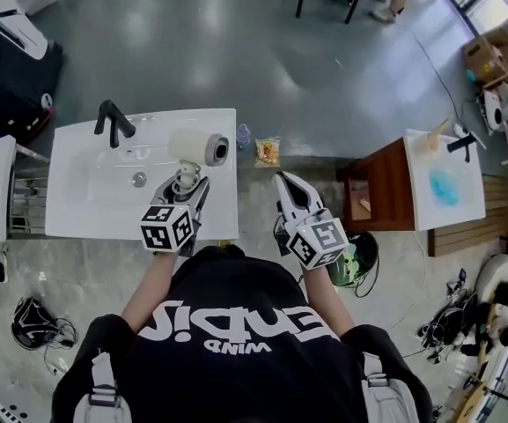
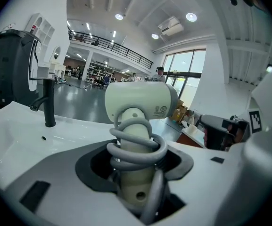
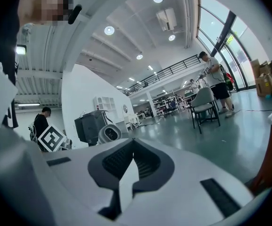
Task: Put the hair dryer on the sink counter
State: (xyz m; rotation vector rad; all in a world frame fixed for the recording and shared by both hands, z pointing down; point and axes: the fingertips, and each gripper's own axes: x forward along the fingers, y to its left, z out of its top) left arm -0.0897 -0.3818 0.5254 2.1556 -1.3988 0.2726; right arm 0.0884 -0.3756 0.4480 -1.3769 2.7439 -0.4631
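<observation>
Hair dryer [image 2: 136, 102]: where is it?
— My left gripper [image 1: 186, 192] is clamped on its cord-wrapped handle, over the right end of the sink counter [image 1: 86, 218], right of the black tap [image 1: 113, 122].
Any writing?
— A small label [image 2: 163, 110], too fine for me to read. My right gripper [image 1: 286, 181] is closed and empty.

bench: white rectangular sink bench [image 1: 77, 211] | far left: matte black tap [image 1: 113, 123] standing upright | basin centre: small round metal drain [image 1: 139, 179]
</observation>
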